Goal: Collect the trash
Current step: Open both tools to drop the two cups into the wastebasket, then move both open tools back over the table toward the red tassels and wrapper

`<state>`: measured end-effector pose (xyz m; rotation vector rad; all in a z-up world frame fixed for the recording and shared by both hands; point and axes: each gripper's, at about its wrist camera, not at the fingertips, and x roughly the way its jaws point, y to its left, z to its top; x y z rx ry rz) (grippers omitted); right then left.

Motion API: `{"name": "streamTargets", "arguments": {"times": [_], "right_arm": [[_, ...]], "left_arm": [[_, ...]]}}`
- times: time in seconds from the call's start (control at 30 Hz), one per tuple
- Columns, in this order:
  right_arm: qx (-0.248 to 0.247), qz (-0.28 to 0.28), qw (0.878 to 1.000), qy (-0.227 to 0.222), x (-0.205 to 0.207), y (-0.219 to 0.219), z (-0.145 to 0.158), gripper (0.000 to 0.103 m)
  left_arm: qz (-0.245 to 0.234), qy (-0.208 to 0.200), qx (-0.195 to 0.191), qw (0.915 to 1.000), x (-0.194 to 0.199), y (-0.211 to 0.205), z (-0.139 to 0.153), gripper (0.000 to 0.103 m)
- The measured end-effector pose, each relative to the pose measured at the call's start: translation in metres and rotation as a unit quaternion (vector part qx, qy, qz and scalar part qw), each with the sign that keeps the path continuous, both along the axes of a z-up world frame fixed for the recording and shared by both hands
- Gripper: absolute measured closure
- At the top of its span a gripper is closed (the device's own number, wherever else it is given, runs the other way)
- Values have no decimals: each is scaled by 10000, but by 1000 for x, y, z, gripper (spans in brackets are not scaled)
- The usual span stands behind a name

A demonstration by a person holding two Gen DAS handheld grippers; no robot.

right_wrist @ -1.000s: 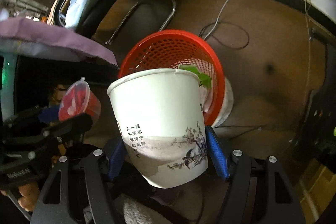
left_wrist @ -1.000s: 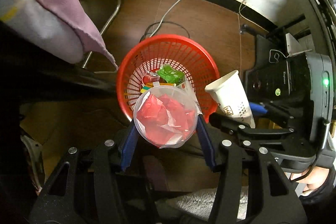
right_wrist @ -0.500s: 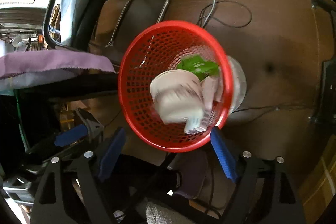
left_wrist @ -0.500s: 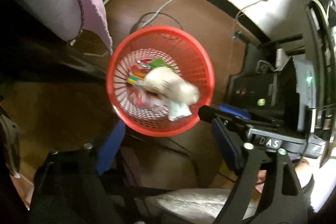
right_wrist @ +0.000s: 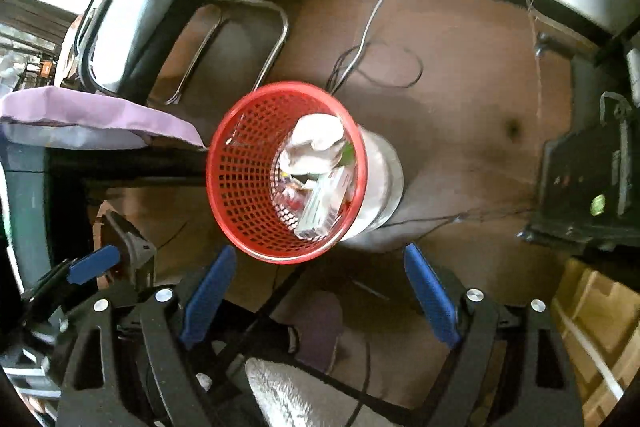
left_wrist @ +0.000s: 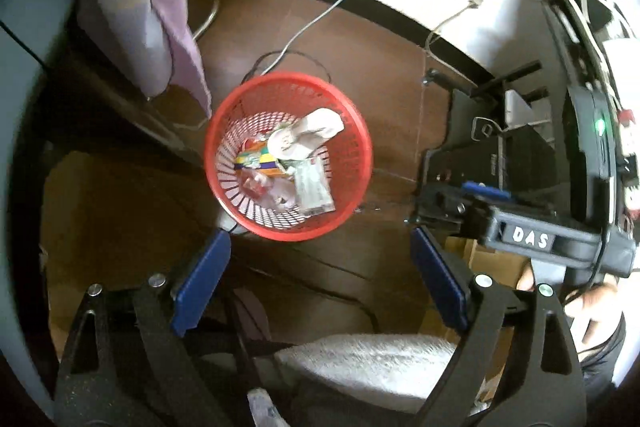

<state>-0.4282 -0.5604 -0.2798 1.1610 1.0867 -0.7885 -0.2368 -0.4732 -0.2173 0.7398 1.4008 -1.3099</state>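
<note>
A red mesh trash basket (left_wrist: 356, 163) stands on the brown floor, also in the right wrist view (right_wrist: 244, 183). Inside lie a white paper cup (left_wrist: 308, 135), seen too in the right wrist view (right_wrist: 316, 143), a clear wrapper (left_wrist: 314, 189), colourful packets and a small red-filled container (left_wrist: 256, 183). My left gripper (left_wrist: 320, 259) is open and empty, above the basket's near side. My right gripper (right_wrist: 316, 275) is open and empty, also above the basket. The right gripper shows at the right of the left wrist view (left_wrist: 480, 203).
A chair with a purple cloth (left_wrist: 176, 11) stands left of the basket. White and black cables (right_wrist: 372, 39) lie on the floor behind it. A black computer case (left_wrist: 520, 155) stands to the right. Cardboard boxes (right_wrist: 592, 327) sit at lower right.
Both grippers opened and let go: the red-filled plastic cup and the white paper cup dropped into the basket. Both grippers have since risen higher above it.
</note>
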Motion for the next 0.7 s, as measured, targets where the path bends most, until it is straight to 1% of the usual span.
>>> {"name": "streamTargets", "arguments": {"times": [0.1,0.13,0.17,0.23,0.33,0.4,0.43,0.5,0.6,0.67,0.7], "right_arm": [[-391,35,9991,143,1,2,33,18],[-562,37,9982,224,2,3,48,18],[-663,27,9974,264,4,4,56,18],[-965,7,9949,291,6,6,81,17],[-1258,-4,9919,153,13,12,112,16],[-1471,81,9891,46,21,20,132,16],[-1533,124,9881,10,24,23,139,15],[-1703,270,9850,-109,36,31,158,15],[-1949,527,9789,-315,58,48,185,15],[-2070,727,9745,-481,74,60,200,14],[-2119,815,9724,-541,81,66,206,14]], "left_arm": [[-249,53,-304,9992,-10,11,27,15],[-413,-14,-460,9981,-16,16,40,15],[-538,-95,-592,9968,-19,21,51,15],[-660,-256,-925,9932,-24,33,80,14],[-505,-334,-1348,9890,-17,53,120,13],[-372,-378,-1574,9861,-9,67,140,12],[-277,-474,-1729,9834,-4,77,156,11],[-139,-654,-1966,9782,2,93,177,11],[65,-843,-2377,9677,15,125,214,8],[244,-986,-2548,9617,24,142,230,7],[296,-1027,-2590,9599,27,146,235,7]]}}
